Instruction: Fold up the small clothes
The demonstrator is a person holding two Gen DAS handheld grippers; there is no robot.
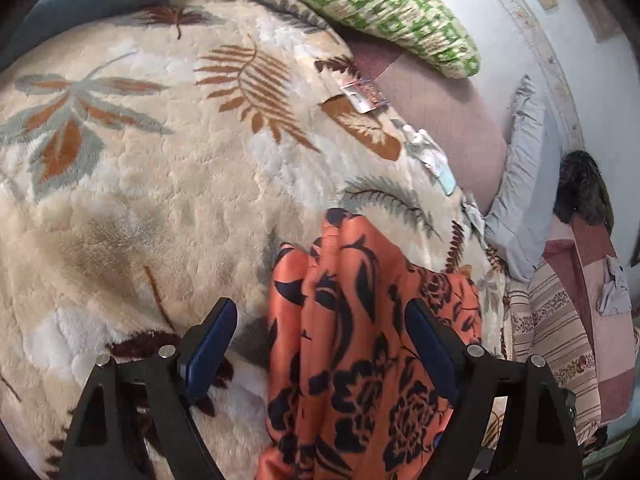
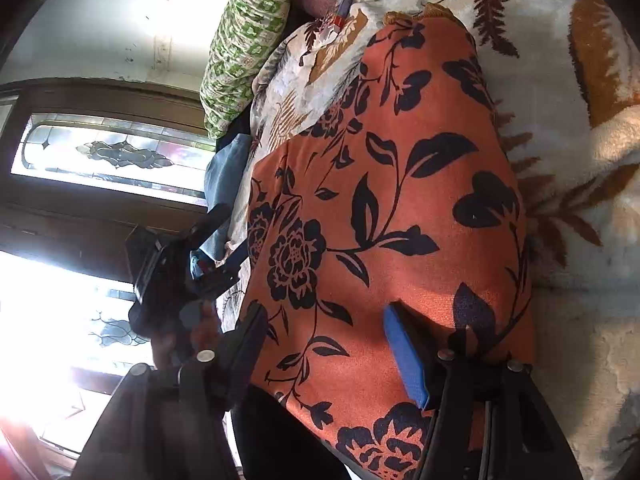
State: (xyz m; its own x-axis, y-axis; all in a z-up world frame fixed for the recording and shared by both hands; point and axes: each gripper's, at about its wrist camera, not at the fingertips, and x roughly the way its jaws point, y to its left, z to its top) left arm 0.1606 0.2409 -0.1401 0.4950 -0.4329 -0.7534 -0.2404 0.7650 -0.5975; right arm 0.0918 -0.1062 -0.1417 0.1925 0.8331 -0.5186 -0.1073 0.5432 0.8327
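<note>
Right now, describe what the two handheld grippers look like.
Both match: the left gripper and the right gripper each have two black angular plastic fingers lined with blue pads on their inner faces, and round silver bolt heads at the finger joints. No cables or markings show. The left gripper's black body also appears in the right wrist view.

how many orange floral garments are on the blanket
1. The orange floral garment lies on the leaf-print blanket, between the open jaws of the left gripper and of the right gripper. Others could be hidden beneath it or out of view.
</note>
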